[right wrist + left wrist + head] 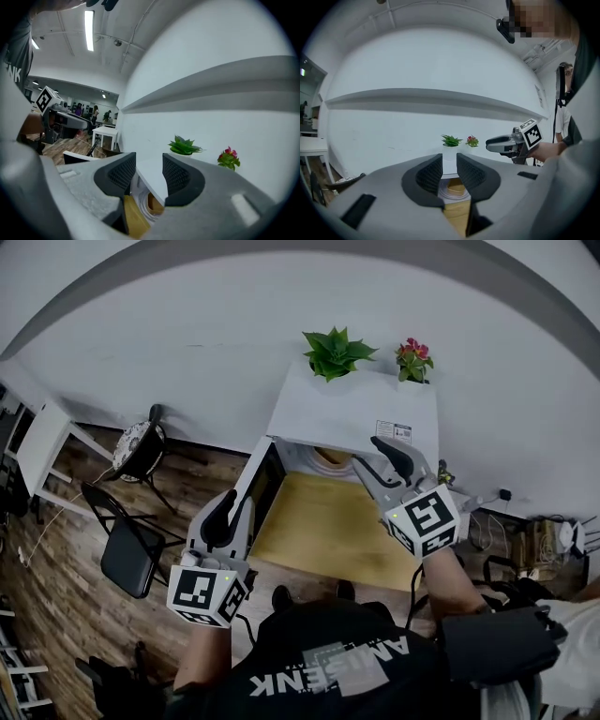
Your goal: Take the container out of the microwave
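Nearest the person, at about eight o'clock from the oven's mouth in the head view, the left gripper (228, 512) hangs over the near left corner of the wooden table (328, 526), just beside the swung-open microwave door (261, 486). Its jaws stand spread with nothing between them, and its own view looks straight through the gap to the oven beyond. At three o'clock the right gripper (386, 457) is held at the right edge of the opening, its jaws likewise wide apart and empty. Past both sets of tips sits the white microwave (361, 413), open toward the person. The container (332, 458), a tan round tub, rests inside the cavity, apparently toward the back, though the shadow there makes that hard to judge. Farther on, at twelve o'clock, a green plant (336, 352) and a red-flowered plant (412, 360) stand at the microwave's far top edge, against the white wall.
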A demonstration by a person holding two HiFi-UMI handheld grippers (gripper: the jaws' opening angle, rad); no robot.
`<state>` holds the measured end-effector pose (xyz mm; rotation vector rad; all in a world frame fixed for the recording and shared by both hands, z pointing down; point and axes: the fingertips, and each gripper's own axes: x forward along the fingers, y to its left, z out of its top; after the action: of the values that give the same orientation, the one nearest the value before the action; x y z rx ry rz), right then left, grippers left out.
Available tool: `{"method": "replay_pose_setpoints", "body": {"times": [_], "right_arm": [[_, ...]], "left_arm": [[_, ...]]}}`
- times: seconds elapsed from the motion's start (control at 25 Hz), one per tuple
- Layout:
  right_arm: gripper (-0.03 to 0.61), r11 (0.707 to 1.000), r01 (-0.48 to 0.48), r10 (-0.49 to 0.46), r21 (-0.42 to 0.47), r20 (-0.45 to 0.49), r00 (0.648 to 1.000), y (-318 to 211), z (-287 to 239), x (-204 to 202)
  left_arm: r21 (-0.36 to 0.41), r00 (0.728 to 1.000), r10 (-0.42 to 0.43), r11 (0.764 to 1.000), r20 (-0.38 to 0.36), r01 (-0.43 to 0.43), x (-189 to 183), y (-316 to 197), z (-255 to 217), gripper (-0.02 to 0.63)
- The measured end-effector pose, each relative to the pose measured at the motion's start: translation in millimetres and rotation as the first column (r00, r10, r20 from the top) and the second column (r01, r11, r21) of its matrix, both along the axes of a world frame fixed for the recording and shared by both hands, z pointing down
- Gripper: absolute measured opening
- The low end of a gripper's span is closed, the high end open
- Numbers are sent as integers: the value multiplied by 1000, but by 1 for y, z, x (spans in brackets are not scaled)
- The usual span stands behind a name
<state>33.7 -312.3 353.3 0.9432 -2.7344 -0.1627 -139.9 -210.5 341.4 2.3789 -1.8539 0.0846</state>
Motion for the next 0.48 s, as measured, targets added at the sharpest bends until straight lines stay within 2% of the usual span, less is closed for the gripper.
{"method": "replay_pose_setpoints", "body": {"times": [0.12, 0.32, 0.48], "right_arm": [[169, 998, 54, -55, -31, -33, 998, -3, 21, -11], [170, 992, 120, -123, -34, -104, 987, -5, 60, -29], [170, 979, 191, -200, -63, -184, 962, 0, 95, -49]], "left_arm": [[-26, 999, -33, 999, -2, 33, -1, 7, 7, 77], [-48, 996, -87, 995, -5, 87, -9, 19, 20, 77], [-66, 992, -125, 990, -1, 125, -16, 27, 29, 77]]}}
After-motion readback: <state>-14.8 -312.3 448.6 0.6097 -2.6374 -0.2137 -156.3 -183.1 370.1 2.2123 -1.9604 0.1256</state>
